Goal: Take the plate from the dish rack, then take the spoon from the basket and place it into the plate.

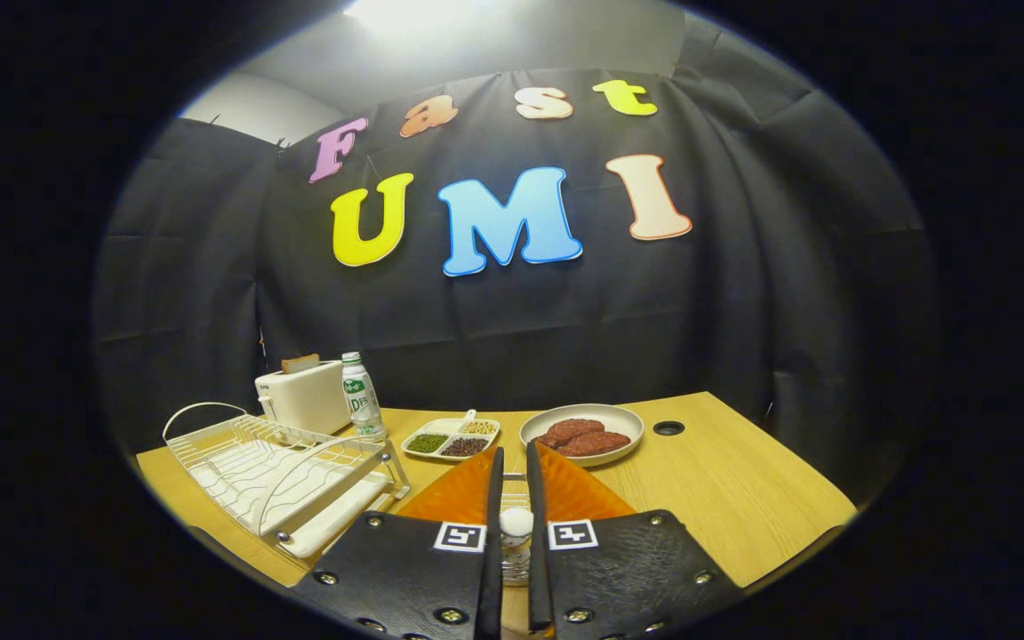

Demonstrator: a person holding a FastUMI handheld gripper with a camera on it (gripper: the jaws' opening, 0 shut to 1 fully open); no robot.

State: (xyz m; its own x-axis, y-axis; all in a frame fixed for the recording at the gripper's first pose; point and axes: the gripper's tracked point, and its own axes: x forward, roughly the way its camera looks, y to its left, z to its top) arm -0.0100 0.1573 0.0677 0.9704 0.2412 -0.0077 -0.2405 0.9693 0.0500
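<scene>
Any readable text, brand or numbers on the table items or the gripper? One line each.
Clear plastic bottle with green-and-white label: print there, too blurred to read.
White toaster: none visible.
Gripper: two black-and-white square code tags, patterns only, no words; its fingers stand close together, a small white thing between them, over the orange plate.

Bright overhead glare, dim booth, fisheye-bent edges.

Orange plate [583,493] under the gripper [512,455]; spoon [516,524] white-handled, steel. White wire rack [272,471], white toaster [303,397], brown toast [300,362]. Bottle [361,396] clear, green-white label. White tray [452,437]: green, dark, tan grains. Cream bowl [583,425], reddish-brown patties [585,437]. Light wood-grain table [743,498].
</scene>
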